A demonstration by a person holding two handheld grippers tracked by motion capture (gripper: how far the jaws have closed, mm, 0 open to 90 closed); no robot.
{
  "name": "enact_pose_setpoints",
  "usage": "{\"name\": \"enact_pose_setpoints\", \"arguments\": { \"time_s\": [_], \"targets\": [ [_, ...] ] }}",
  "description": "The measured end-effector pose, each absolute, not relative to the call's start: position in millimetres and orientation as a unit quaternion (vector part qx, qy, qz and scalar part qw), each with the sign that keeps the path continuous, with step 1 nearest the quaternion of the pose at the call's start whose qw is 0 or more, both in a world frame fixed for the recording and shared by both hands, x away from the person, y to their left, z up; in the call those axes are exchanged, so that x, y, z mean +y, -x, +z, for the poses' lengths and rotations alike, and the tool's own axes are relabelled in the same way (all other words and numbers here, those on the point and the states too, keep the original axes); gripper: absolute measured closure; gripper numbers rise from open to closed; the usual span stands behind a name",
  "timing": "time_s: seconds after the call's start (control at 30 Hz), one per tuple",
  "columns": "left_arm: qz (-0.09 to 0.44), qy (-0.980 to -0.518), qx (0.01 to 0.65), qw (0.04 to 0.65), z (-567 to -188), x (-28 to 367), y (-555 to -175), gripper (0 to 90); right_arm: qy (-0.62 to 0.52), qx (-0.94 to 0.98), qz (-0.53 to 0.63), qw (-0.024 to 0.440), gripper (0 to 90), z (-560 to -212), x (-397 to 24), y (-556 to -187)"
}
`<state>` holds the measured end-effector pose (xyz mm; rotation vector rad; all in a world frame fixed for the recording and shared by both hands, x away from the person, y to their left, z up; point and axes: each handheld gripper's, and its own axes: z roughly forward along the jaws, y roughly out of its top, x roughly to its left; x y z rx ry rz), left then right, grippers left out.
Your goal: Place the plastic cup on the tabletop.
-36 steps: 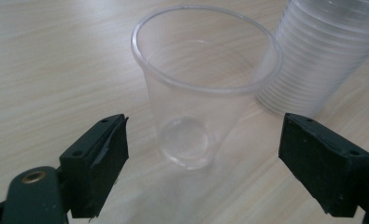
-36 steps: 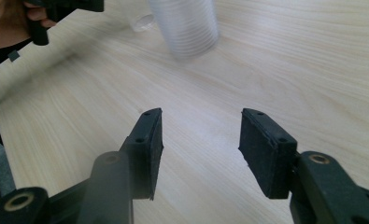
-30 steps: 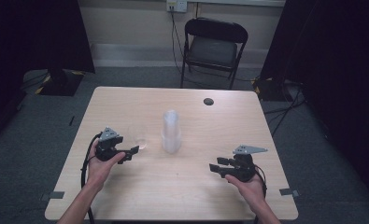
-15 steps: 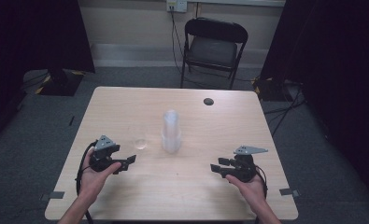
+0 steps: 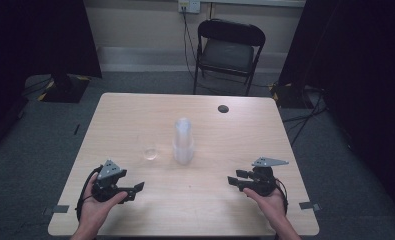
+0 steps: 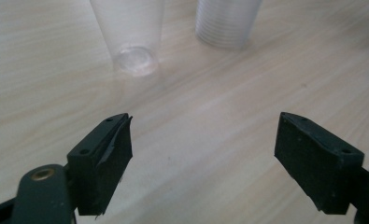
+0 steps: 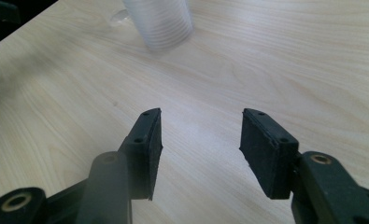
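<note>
A single clear plastic cup [image 5: 150,152] [image 6: 131,32] stands upright on the wooden table [image 5: 200,205], just left of a tall stack of clear cups [image 5: 183,142] [image 6: 226,21] [image 7: 161,21]. My left gripper [image 5: 137,189] [image 6: 203,126] hovers near the front left edge, well short of the single cup. It is open, its jaws have just been closing a little, and nothing is between them. My right gripper [image 5: 233,180] [image 7: 201,116] rests at the front right and points toward the stack, open with only bare table between its pads.
A small dark disc [image 5: 223,108] lies near the table's far right edge. A black folding chair [image 5: 227,50] stands behind the table. Dark curtains hang on both sides.
My left hand has drawn back from the single cup toward the near left edge of the table. The cup stays where it stood. The right hand has kept still.
</note>
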<state>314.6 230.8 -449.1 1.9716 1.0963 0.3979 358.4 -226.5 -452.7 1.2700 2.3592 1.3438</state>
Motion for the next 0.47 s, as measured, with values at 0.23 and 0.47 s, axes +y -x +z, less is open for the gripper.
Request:
{"name": "enact_pose_setpoints", "arguments": {
  "time_s": [0.23,0.47],
  "targets": [
    [0.151,-0.781,0.446,0.410,-464,237,-308,19.6,-0.423,0.788,0.440,0.082,48.3,-455,-226,-357],
    [0.153,-0.788,0.438,0.406,-467,235,-308,19.6,-0.426,0.789,0.432,0.096,43.0,-460,-226,-354]
  ]
}}
